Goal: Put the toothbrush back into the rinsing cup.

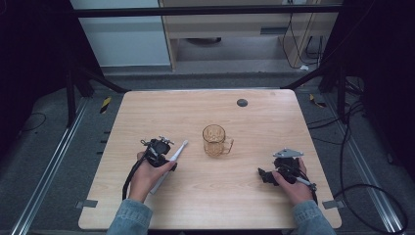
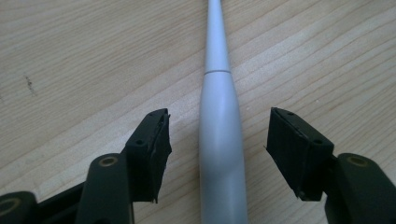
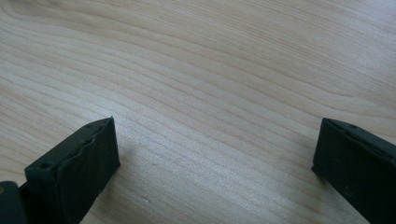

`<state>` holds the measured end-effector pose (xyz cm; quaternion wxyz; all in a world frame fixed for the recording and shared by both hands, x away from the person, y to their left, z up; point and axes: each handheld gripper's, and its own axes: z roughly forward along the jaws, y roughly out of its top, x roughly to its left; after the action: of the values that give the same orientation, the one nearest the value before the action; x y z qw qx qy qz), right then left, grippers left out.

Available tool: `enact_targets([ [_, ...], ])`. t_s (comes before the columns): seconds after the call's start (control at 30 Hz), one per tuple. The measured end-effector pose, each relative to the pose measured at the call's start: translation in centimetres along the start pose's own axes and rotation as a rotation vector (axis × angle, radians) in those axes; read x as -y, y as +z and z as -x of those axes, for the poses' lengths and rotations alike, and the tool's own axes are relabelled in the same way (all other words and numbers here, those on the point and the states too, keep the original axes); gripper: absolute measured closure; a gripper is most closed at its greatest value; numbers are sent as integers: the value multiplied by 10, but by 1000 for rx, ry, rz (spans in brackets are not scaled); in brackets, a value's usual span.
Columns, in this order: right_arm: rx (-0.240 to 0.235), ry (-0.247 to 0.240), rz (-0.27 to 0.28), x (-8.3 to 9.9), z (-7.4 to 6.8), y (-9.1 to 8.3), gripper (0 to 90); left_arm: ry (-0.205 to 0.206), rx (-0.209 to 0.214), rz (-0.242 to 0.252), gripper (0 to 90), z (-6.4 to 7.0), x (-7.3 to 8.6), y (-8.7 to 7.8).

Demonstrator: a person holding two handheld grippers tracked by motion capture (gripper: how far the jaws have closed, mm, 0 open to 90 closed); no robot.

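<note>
A: Largest element? The table point(image 1: 210, 205), a pale wood-grain top; its surface also fills the background of both gripper views.

B: Next in size? The two hand-held grippers; the left hand-held gripper point(image 2: 217, 140) sits at the near left of the table, its jaws spread apart on either side of the toothbrush handle, neither pad touching it; the right hand-held gripper point(image 3: 215, 158) rests at the near right, jaws wide apart over bare wood, holding nothing.

A: And the vessel? An amber glass mug point(image 1: 214, 140) stands upright near the table's middle, handle pointing right; it is apart from both grippers.

B: The toothbrush? The white toothbrush point(image 2: 219, 140) lies flat on the table at the near left, running diagonally; its head points far and right toward the mug, just short of it; its handle passes between the left jaws.

A: Smallest? A dark round disc point(image 1: 242, 102) near the far edge, well apart from the rest.
</note>
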<state>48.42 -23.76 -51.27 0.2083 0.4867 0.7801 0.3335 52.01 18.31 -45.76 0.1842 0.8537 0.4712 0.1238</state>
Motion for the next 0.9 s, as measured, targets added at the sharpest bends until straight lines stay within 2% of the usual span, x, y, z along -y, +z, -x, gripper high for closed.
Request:
enact_targets([
  [0.43, 0, 0, 0, 0, 0, 0, 4, -1, 16, -24, 495, -1, 3, 7],
  [0.67, 0, 0, 0, 0, 0, 0, 4, 15, 4, -43, 537, 0, 3, 9],
  [0.9, 0, 0, 0, 0, 0, 0, 4, 10, 17, -46, 582, -2, 4, 11],
])
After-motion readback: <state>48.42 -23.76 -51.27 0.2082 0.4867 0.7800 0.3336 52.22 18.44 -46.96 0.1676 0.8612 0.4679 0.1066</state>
